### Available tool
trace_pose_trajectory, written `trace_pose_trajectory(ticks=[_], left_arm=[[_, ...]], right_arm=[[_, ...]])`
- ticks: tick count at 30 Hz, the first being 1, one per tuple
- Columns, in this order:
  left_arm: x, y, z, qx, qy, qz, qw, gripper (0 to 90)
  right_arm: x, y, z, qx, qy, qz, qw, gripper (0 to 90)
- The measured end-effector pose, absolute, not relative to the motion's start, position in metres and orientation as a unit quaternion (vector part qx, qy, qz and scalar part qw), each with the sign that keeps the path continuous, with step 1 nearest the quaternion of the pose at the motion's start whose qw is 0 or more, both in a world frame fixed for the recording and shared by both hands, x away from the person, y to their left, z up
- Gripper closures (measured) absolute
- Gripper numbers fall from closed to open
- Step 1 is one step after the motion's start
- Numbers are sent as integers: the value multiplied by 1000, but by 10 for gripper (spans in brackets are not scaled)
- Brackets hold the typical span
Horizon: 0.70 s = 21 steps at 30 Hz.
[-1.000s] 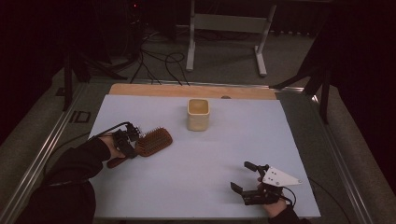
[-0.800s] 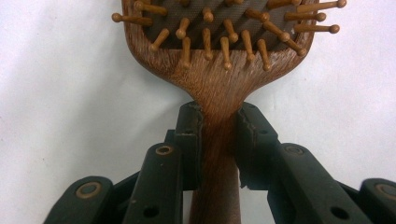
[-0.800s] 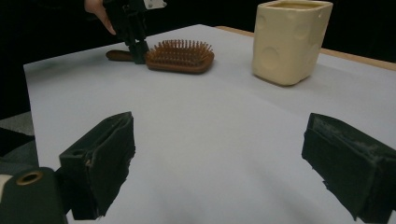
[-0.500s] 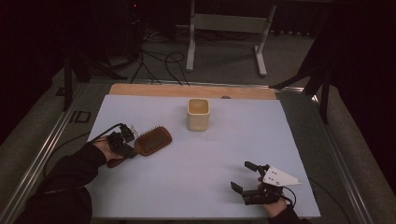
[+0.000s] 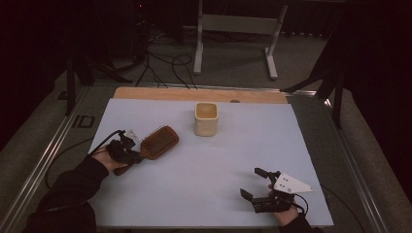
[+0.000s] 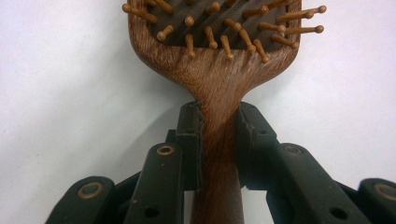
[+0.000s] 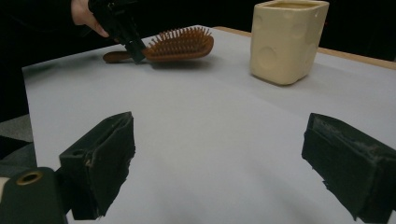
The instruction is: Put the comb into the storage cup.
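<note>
A wooden hairbrush lies bristles up over the left part of the white sheet. My left gripper is shut on its handle just behind the head. In the left gripper view both pads press the narrow neck of the hairbrush. From the right gripper view the hairbrush shows a shadow under its head, with the left gripper gripping it. My right gripper rests at the near right with its jaws wide apart and nothing between them, as also seen for the right gripper.
A cream square cup stands upright at the middle back of the sheet, and the same cup shows dimpled sides. A wooden strip runs along the far edge. Metal rails flank the table.
My left hand has shifted slightly to the left with the hairbrush still clamped. The right gripper has kept still.
</note>
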<state>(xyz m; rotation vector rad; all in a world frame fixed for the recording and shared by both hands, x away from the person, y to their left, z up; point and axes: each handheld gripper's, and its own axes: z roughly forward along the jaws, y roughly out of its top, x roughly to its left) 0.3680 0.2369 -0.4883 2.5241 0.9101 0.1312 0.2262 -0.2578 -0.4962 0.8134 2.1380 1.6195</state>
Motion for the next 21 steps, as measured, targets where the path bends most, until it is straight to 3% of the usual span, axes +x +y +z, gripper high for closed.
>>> trace_pose_trajectory(ticks=[21], left_arm=[[351, 221, -468, 893, 316, 61, 316, 741]], right_arm=[[227, -258, -496, 286, 751, 571, 166, 92]])
